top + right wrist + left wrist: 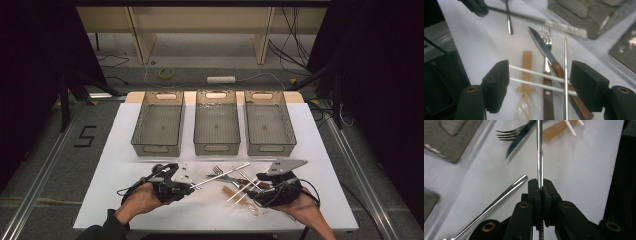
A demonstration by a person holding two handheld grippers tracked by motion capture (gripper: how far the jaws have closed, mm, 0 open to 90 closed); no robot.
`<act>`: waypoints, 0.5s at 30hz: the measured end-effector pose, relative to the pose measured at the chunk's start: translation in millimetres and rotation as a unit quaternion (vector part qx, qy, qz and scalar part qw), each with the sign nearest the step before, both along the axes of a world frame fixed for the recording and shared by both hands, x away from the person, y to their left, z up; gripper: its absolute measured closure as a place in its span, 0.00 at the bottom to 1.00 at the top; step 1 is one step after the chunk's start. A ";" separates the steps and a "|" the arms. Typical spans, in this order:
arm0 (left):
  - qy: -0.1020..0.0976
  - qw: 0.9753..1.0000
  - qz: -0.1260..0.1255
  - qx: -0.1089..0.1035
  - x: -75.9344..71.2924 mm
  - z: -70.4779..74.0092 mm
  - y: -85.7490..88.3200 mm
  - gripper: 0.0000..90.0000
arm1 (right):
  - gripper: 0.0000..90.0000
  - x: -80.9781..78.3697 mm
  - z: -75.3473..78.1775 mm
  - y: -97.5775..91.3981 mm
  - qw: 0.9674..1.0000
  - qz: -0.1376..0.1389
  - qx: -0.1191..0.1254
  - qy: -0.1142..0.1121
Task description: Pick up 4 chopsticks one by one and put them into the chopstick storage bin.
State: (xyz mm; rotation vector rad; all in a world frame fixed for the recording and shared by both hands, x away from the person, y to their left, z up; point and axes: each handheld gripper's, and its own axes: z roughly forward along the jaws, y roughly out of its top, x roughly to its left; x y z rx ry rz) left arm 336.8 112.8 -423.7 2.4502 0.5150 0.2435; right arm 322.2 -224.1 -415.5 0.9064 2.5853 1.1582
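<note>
At the near edge of the white bench (125, 150), the left claw (191, 187) is pressed together on one end of a thin, shiny metal chopstick (222, 176), pinching it between its black pads. In the left claw's own view the rod (539, 152) rises straight from the clamped pads toward the top of the picture; from above it runs up and to the right over the bench, its far end reaching toward the cutlery pile. A second metal chopstick (499, 200) lies loose on the bench just to the left of that claw.

The right claw (257, 192) stands spread wide and holds nothing; its pads press on no item. Between its open jaws, in its own view, lie two thin white plastic sticks (536, 78) crossing from one pad toward the other, over a wooden-handled steel knife (549, 60) and a wooden-handled steel fork (545, 37). A clear plastic spoon with an amber handle (526, 82) lies beside them, and a slim metal rod with a ridged tip (565, 75), possibly another chopstick since the picture is soft there, lies along the knife's right.

Beyond the cutlery, three grey translucent plastic bins (216, 127) sit side by side at the far part of the bench.
</note>
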 end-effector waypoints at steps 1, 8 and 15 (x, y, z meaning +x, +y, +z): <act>0.004 1.000 0.011 -0.010 1.9 2.1 2.4 0.96 | 0.36 -0.5 -1.2 -4.0 1.000 -0.009 0.004 -0.002; -0.007 0.995 0.085 -0.052 13.6 13.5 19.4 0.96 | 0.35 -5.2 -9.2 -24.8 0.998 -0.058 0.027 0.002; -0.010 0.986 0.147 -0.078 33.8 23.5 43.7 0.96 | 0.35 -10.0 -14.4 -32.3 0.997 -0.075 0.022 0.003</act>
